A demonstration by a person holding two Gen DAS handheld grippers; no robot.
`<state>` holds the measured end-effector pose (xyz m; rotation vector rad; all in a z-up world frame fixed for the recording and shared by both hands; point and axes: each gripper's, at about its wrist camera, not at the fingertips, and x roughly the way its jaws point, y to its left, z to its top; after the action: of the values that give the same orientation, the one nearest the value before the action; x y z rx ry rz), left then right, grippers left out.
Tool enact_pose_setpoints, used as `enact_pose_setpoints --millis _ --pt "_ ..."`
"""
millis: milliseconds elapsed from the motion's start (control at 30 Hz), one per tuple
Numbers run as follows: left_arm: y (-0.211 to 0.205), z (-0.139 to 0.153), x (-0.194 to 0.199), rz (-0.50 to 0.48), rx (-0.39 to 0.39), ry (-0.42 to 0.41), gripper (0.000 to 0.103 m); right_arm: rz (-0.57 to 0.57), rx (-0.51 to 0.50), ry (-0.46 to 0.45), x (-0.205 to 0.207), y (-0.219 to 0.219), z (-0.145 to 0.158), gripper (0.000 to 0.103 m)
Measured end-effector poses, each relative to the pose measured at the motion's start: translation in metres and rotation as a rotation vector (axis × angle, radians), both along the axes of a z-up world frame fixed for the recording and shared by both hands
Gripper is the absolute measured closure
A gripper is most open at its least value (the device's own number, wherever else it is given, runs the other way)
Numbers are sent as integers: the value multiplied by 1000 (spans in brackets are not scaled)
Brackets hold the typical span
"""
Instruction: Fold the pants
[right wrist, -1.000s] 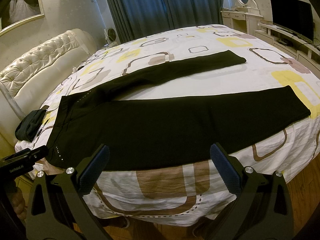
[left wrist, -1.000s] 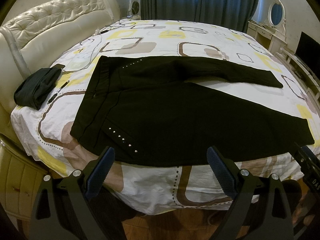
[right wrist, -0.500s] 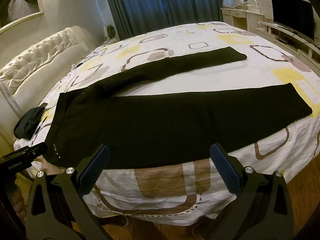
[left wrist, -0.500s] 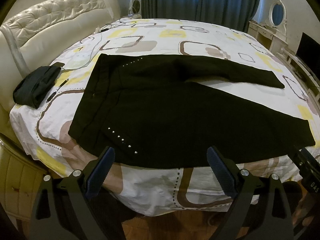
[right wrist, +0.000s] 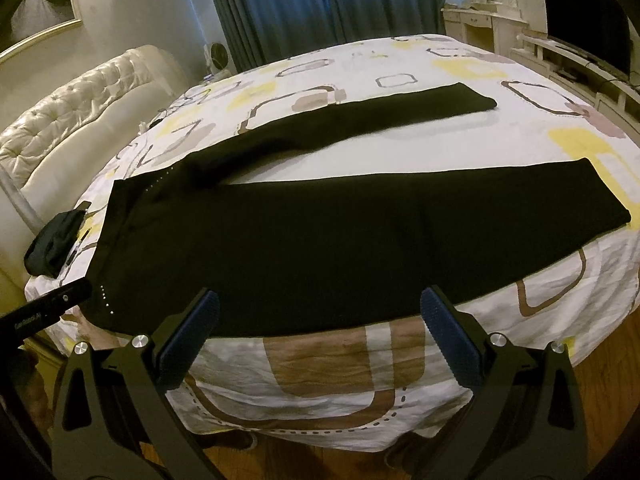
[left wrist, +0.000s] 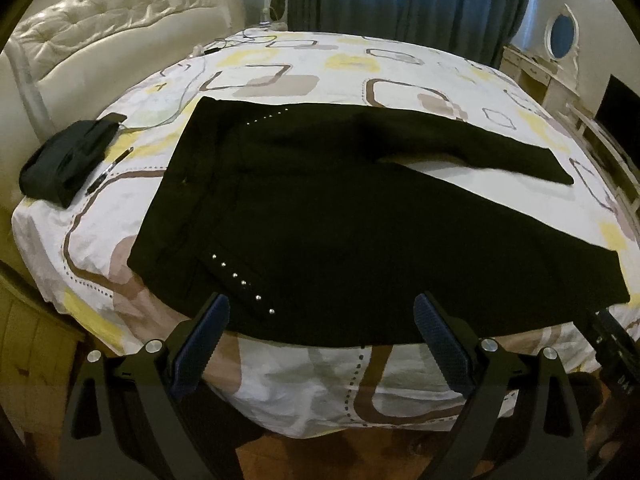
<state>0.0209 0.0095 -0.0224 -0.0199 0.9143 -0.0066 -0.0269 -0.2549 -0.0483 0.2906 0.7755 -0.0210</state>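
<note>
Black pants (left wrist: 340, 216) (right wrist: 320, 236) lie flat on the patterned bedspread, waistband to the left, both legs spread apart toward the right. Small silver studs (left wrist: 242, 282) line the near hip. My left gripper (left wrist: 322, 332) hovers open just off the bed's near edge, by the hip and upper thigh. My right gripper (right wrist: 320, 322) is open too, above the near edge of the closer leg. Nothing sits between either pair of fingers. The far leg's hem (right wrist: 476, 100) rests farther back on the bed.
A dark folded garment (left wrist: 68, 160) and a pen (left wrist: 108, 170) lie at the bed's left edge near the tufted headboard (left wrist: 112, 36). A cable (left wrist: 188, 88) trails across the bedspread (left wrist: 280, 80). A TV (right wrist: 584, 20) and white cabinets stand at right; wood floor lies below.
Both grippers have drifted slightly forward and up toward the bed; the pants appear a little nearer and lower in view. The pants themselves have not moved.
</note>
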Motion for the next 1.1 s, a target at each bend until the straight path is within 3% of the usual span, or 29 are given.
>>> enact_pose_setpoints --millis 167,333,533,767,800,900,1000,1100 --pt "0 0 7 -46 27 -9 10 5 -2 17 6 1 -5 2" --pt "-3 4 17 -114 104 -53 10 11 -4 35 14 4 -10 2" --pt "0 2 37 -200 175 -42 10 27 -5 55 25 11 -13 2" --pt "47 6 94 -168 311 -121 10 61 11 64 43 22 -10 2" --pt "58 6 106 -164 300 -109 10 66 12 63 45 24 -9 2" --pt "103 9 156 -114 171 -63 10 86 15 67 54 29 -8 2" --pt "146 5 210 -87 -7 10 10 99 18 75 62 34 -10 2" --pt "176 -2 254 -52 -78 0 10 109 24 89 70 36 -13 2"
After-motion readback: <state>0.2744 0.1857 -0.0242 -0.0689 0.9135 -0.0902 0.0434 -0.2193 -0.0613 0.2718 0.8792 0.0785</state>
